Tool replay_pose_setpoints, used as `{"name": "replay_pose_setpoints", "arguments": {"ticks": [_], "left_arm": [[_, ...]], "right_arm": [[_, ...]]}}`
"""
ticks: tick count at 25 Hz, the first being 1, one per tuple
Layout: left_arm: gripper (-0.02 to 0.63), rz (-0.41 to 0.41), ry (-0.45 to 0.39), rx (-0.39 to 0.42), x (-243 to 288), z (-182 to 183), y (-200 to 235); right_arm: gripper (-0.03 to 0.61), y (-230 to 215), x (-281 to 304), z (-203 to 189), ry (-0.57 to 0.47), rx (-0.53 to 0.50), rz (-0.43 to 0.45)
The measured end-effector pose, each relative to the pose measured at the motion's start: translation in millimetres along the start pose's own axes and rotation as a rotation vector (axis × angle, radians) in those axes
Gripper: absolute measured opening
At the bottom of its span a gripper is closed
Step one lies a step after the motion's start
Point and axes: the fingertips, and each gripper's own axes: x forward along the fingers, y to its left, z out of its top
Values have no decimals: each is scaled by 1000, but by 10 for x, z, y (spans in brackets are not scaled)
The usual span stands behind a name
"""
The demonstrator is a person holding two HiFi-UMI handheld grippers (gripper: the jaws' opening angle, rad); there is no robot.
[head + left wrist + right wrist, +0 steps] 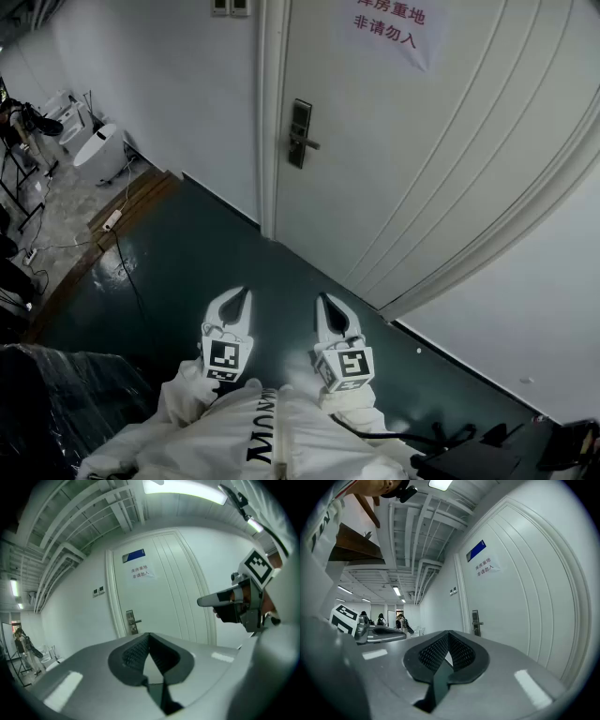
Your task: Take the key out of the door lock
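Here the left gripper (246, 292) and right gripper (322, 297) hang with jaws together, empty, dark floor (206, 246) between them and the door lock (300, 133).

Dark teal floor (187, 253), glossy, up against white wall (169, 84) and white panelled door (422, 141). Paper notice (389, 28) with red print on door; blue sign (133, 555) higher up. Wooden strip (127, 206) along floor's left edge, pale tiles (56, 211) beyond, cables lying across. Exposed white beams (70, 522) overhead; tube light (187, 490) lit.
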Motion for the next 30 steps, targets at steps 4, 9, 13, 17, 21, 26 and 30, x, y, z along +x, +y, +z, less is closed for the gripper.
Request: {"name": "replay_pose_setpoints", "arguments": {"ticks": [4, 9, 13, 17, 21, 26, 30], "left_arm": [[0, 5, -1, 2, 35, 17, -8], [0, 7, 0, 8, 63, 31, -51], [0, 4, 5, 9, 101, 26, -107], [0, 5, 11, 6, 153, 26, -197], [0, 27, 13, 6, 140, 29, -282], [0, 57, 27, 5, 78, -20, -357], [0, 84, 34, 12, 52, -30, -319]], "right_arm": [[-9, -51, 21, 7, -2, -3, -1], [-9, -85, 4, 25, -9, 3, 8], [-6, -57, -24, 67, -42, 17, 59], [-6, -138, -55, 19, -29, 26, 73], [-6, -231, -118, -38, -18, 32, 84], [-6, -261, -111, -110, -3, 37, 120], [-5, -246, -50, -41, -17, 26, 146]]}}
